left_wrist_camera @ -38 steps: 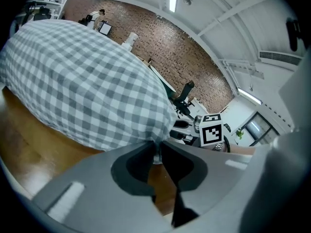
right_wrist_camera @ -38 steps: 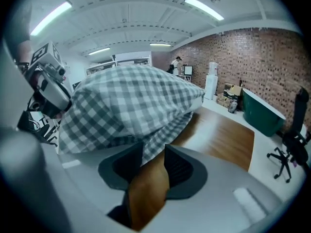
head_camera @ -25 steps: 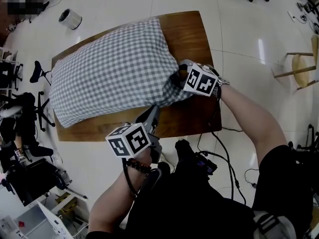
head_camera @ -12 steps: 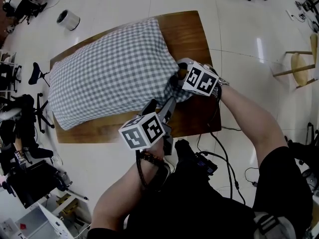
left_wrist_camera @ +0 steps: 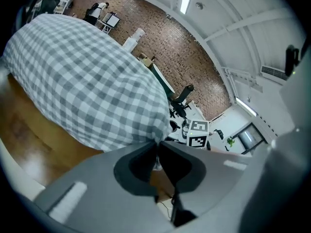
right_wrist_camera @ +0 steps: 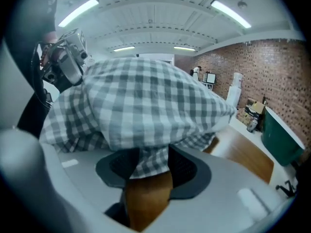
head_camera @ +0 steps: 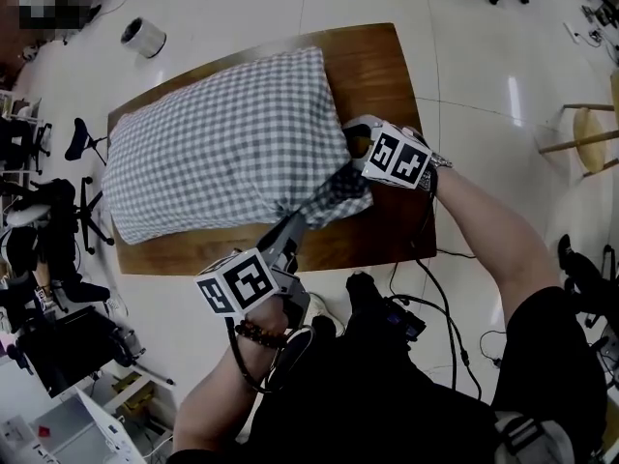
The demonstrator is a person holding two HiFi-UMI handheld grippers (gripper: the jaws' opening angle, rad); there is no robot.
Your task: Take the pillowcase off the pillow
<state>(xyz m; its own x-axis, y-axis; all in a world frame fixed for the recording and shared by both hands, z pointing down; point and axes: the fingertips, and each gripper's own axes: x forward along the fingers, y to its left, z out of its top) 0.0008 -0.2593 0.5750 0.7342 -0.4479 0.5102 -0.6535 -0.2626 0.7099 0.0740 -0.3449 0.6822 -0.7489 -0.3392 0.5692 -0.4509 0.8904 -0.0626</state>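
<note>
A pillow in a grey-and-white checked pillowcase [head_camera: 222, 143] lies across the wooden table [head_camera: 372, 56]. My left gripper [head_camera: 295, 222] is at the case's near right corner. Its jaws have just been closing, and in the left gripper view [left_wrist_camera: 156, 144] they are shut on a thin pinch of the checked cloth [left_wrist_camera: 82, 91]. My right gripper [head_camera: 350, 146] is at the pillow's right end. In the right gripper view [right_wrist_camera: 148, 166] its pads are shut on a bunched fold of the pillowcase [right_wrist_camera: 146, 106]. The pillow inside is hidden.
Bare table [left_wrist_camera: 29, 135] shows in front of and to the right of the pillow. Office chairs [head_camera: 82, 148] stand left of the table, a white cylinder [head_camera: 143, 37] is on the floor behind, a wooden stool [head_camera: 580, 133] is at the right, and cables [head_camera: 435, 288] trail near the table's front.
My left gripper swung right along the pillow's near corner, then came back left and toward me, with the case's corner now drawn out to its tips. The right gripper has stayed put.
</note>
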